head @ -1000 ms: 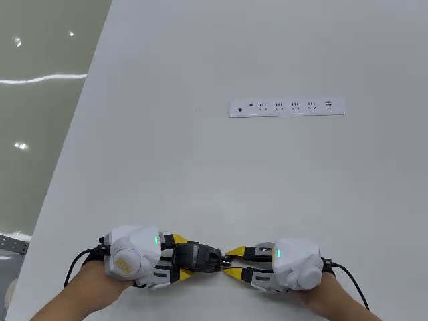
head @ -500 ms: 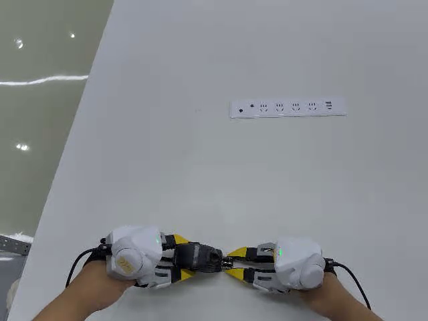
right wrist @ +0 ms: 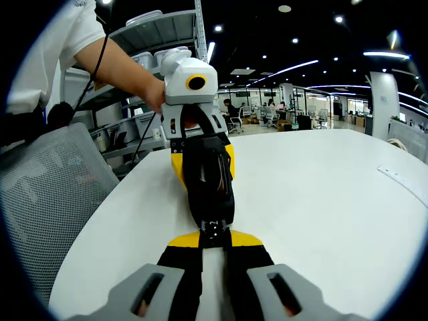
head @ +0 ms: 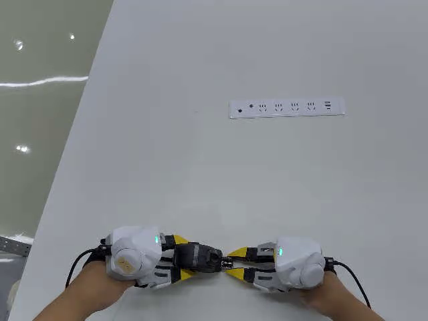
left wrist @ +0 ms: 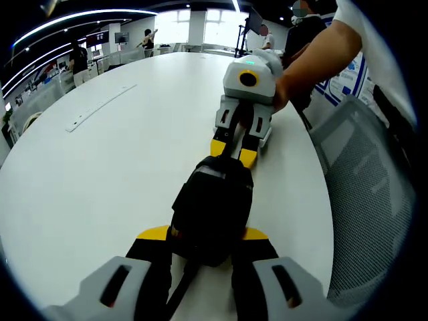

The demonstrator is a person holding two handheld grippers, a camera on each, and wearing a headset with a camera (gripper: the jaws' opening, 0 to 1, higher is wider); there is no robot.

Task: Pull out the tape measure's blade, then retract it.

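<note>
Two claws, both mine, meet nose to nose at the near edge of the white table (head: 200, 167). My left claw (head: 182, 257) is closed around the black tape measure (head: 198, 257), with its jaws pressed against the two sides of the case. I cannot tell whether the case rests on the table top or sits just above it. My right claw (head: 234, 262) faces it from the right, with its jaws drawn almost together on the small metal hook (right wrist: 214, 231) at the end of the blade. In the right claw's own view the hook sits pinched between the pads, and hardly any blade is out of the case. What matters for the pull is the line. The tape measure lies directly left of my right claw, just beside it. Its long axis runs left to right, in line with both claws and along the near table edge. I judge that the right claw should draw straight to the right while the left claw keeps the case firm, since drifting near or far could kink the blade at the mouth. The table is plain, smooth and white to the right, with room for a long pull. A power strip (head: 287, 107) lies well apart on the far side. Glossy floor (head: 40, 100) shows past the left edge, and a mesh chair (left wrist: 361, 174) stands close on the near side, in an open office with shelves (right wrist: 144, 27).
</note>
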